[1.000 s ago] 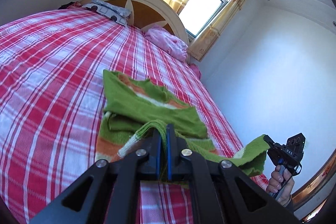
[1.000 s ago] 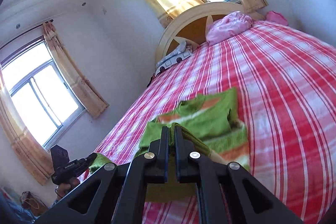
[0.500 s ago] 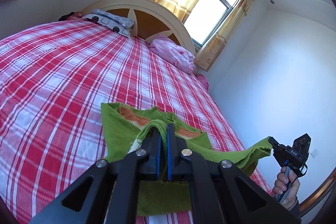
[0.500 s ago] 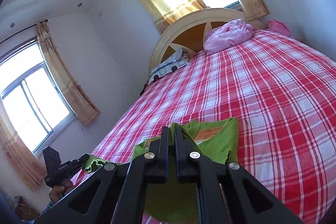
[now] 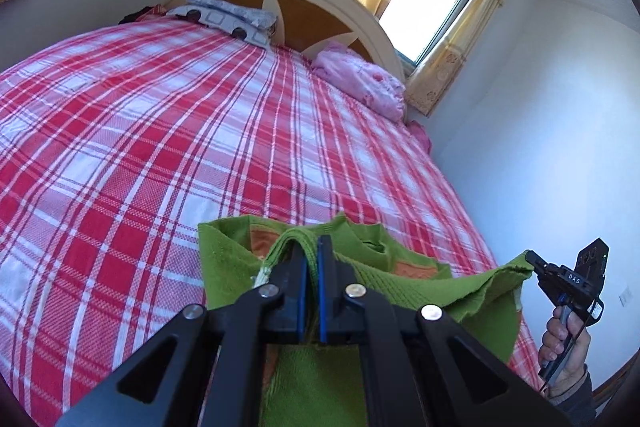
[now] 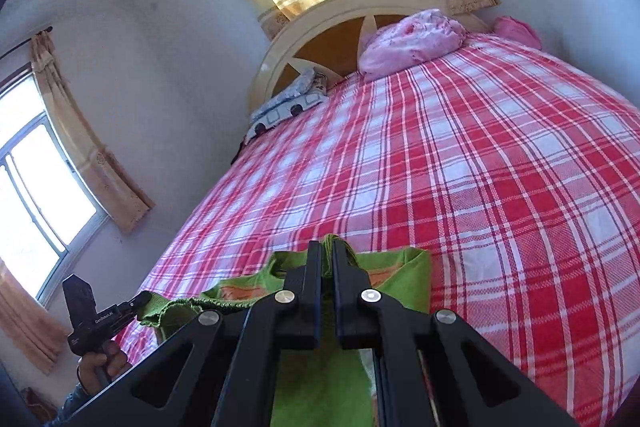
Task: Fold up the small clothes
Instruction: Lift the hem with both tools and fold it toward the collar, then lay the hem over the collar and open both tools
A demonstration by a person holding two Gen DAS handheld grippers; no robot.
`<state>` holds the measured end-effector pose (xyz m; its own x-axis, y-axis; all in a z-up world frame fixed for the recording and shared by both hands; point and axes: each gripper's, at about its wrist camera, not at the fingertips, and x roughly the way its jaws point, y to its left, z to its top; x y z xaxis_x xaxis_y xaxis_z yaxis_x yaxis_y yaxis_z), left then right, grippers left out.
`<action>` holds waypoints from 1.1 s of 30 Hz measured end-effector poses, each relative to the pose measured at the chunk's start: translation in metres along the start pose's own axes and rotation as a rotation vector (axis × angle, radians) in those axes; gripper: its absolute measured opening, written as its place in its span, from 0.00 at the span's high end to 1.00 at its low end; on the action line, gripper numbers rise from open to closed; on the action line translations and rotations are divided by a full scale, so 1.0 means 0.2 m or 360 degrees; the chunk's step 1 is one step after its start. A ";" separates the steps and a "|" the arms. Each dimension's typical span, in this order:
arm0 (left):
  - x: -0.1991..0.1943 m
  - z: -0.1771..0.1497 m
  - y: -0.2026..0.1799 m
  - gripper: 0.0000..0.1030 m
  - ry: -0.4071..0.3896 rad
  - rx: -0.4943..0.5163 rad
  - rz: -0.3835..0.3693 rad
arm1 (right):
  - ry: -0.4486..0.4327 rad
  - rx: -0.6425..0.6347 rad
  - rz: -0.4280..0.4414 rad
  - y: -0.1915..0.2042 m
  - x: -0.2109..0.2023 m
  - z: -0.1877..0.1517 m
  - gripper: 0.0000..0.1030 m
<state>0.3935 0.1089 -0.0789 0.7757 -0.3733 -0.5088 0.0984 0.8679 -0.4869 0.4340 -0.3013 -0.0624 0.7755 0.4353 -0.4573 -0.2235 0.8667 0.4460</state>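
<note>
Green knit garment (image 5: 432, 291) stretched above red plaid bedspread (image 5: 160, 147); left gripper (image 5: 312, 247) and right gripper (image 6: 327, 251) each clamped on its edge.

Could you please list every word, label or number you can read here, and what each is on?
"DAS": white letters on the right gripper, seen from the left wrist.
White lettering on the left gripper, seen from the right wrist: too blurred to read.
Nothing else carries text.

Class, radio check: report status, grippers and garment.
Left gripper and right gripper shut on green garment. Garment hangs above the bed. Nothing in the way.
</note>
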 end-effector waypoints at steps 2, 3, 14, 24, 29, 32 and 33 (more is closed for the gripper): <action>0.09 0.01 0.03 0.96 0.0032 -0.0013 0.0034 | 0.0038 0.0011 -0.0034 -0.04 0.10 0.01 0.96; 0.14 0.01 0.06 0.96 0.0050 -0.0028 0.0053 | 0.0060 0.0007 -0.0061 -0.07 0.17 0.01 0.96; 0.37 -0.06 0.16 0.89 0.0174 -0.0091 0.0190 | 0.0282 -0.0044 -0.0338 -0.27 0.63 -0.04 0.70; 0.06 -0.13 0.10 0.44 -0.0015 0.0007 0.0313 | 0.0279 -0.0190 -0.0254 -0.04 0.35 -0.18 0.34; 0.07 -0.28 0.02 0.33 0.0074 0.0122 0.0349 | 0.0680 -0.0432 -0.0049 0.31 0.39 -0.58 0.34; 0.17 -0.37 -0.01 0.33 0.0173 0.0237 0.0446 | 0.0745 -0.0635 -0.0230 0.40 0.52 -0.72 0.33; 0.20 -0.38 0.00 0.33 0.0189 0.0240 0.0472 | 0.0727 -0.0644 -0.0252 0.40 0.55 -0.70 0.33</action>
<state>0.3768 0.0690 -0.1528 0.7072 -0.1253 -0.6958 -0.0225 0.9797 -0.1993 0.4191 -0.1495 -0.1848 0.5068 0.2769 -0.8164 -0.4019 0.9137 0.0604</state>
